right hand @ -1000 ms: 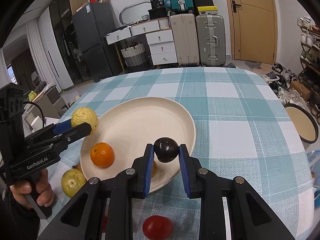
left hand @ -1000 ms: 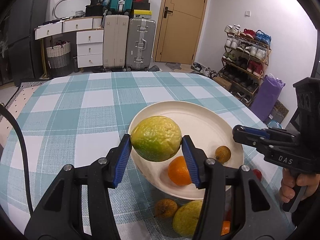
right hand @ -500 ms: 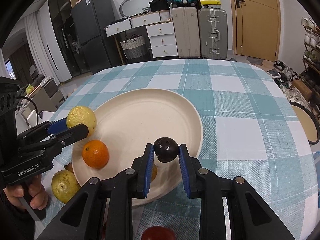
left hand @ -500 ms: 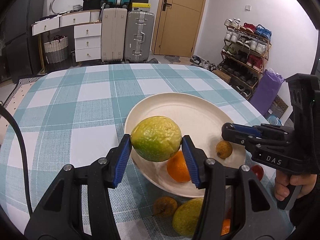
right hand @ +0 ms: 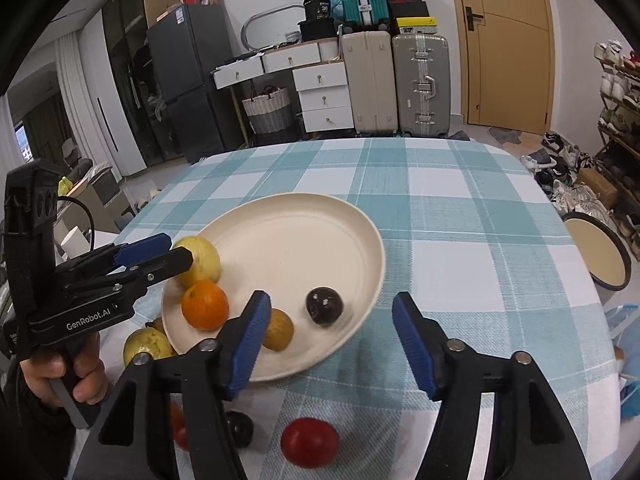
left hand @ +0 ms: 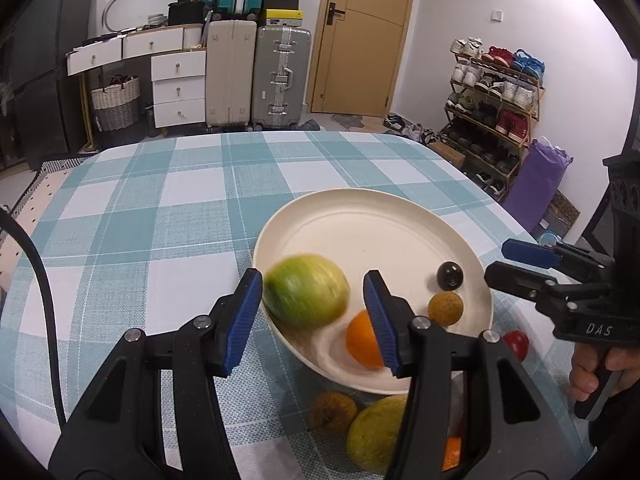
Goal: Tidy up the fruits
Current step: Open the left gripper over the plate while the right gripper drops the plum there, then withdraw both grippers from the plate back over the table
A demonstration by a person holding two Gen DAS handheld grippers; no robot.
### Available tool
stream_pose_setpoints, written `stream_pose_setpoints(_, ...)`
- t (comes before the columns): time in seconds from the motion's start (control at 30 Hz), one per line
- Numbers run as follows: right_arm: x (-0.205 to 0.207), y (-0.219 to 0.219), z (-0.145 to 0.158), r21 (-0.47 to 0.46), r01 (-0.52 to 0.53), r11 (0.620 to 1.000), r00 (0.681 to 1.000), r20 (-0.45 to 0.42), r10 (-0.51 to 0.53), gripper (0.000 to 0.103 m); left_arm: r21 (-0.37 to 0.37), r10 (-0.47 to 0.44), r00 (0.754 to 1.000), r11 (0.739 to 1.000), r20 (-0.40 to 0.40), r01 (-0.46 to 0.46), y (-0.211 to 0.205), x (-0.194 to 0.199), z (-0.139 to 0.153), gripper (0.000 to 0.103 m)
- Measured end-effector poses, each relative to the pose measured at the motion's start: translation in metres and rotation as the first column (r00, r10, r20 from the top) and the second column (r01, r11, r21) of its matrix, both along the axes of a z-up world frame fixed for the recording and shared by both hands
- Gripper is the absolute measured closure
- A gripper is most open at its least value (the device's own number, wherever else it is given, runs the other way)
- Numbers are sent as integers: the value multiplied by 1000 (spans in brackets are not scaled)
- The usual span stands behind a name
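A cream plate [left hand: 360,236] [right hand: 296,240] sits on the checked tablecloth. My left gripper [left hand: 314,312] is open; a green-yellow fruit [left hand: 306,297] [right hand: 200,258], motion-blurred, lies on the plate's left rim between the jaws, free of the right pad. My right gripper [right hand: 330,338] is open, with a dark plum [right hand: 325,305] [left hand: 450,276] on the plate just beyond it. An orange [left hand: 362,346] [right hand: 205,310] and a small brown fruit [left hand: 445,308] [right hand: 279,335] also lie on the plate.
Off the plate near me lie a yellow fruit [left hand: 374,434] [right hand: 146,346], a brown fruit [left hand: 332,412], a red fruit [right hand: 309,442] [left hand: 516,345] and another dark plum [right hand: 239,428]. A round stool [right hand: 596,248] stands beside the table at right.
Both grippers have opened. The green-yellow fruit dropped from the left gripper onto the plate's rim, and the dark plum left the right gripper and lies on the plate.
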State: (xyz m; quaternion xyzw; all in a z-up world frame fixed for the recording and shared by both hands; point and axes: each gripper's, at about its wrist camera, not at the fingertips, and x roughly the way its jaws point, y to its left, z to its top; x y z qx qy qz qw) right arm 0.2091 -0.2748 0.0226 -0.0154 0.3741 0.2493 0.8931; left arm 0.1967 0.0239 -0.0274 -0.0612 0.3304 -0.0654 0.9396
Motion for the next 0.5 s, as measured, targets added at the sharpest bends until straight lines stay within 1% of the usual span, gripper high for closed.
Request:
stream_pose_setpoints(0.1, -5, -11, 3, 6, 22, 1000, 1000, 0, -22, 36, 9, 1, 1000, 1000, 9, -1, 0, -3, 3, 54)
stream_pose_setpoints(0.2, -10, -21, 3, 8, 43, 999, 999, -6, -43, 30, 7, 7, 1000, 1000, 22, -7, 1, -10, 6, 52)
stream_pose_setpoints(0.27, -16, -26, 3, 6, 57, 998, 998, 0, -57, 18, -9, 20, 999, 1000, 31, -20, 5, -17, 9, 48)
stream_pose_setpoints(0.33, -24, -30, 3, 13, 61, 998, 998, 7, -61, 15, -31, 28, 999, 999, 40, -27, 9, -26, 13, 38)
stream_pose_setpoints(0.37, -27, -31, 1, 11, 57, 998, 998, 3, -57, 14, -33, 32, 998, 999, 47, -31, 10, -31, 14, 36)
stream_pose_setpoints(0.4, -29, -31, 0, 10, 50, 999, 999, -4, -50, 12, -34, 37, 998, 999, 57, -35, 11, -37, 17, 32)
stream_pose_setpoints(0.43, -32, -30, -1, 9, 42, 999, 999, -12, -42, 9, -35, 39, 997, 999, 65, -37, 11, -43, 20, 25)
stream_pose_setpoints(0.47, -35, -30, -1, 7, 34, 999, 999, -17, -34, 4, -34, 41, 997, 999, 72, -39, 11, -49, 22, 21)
stream_pose_setpoints(0.5, -39, -30, -1, 4, 27, 1000, 1000, -13, -27, 3, -33, 42, 996, 999, 81, -40, 11, -56, 24, 18)
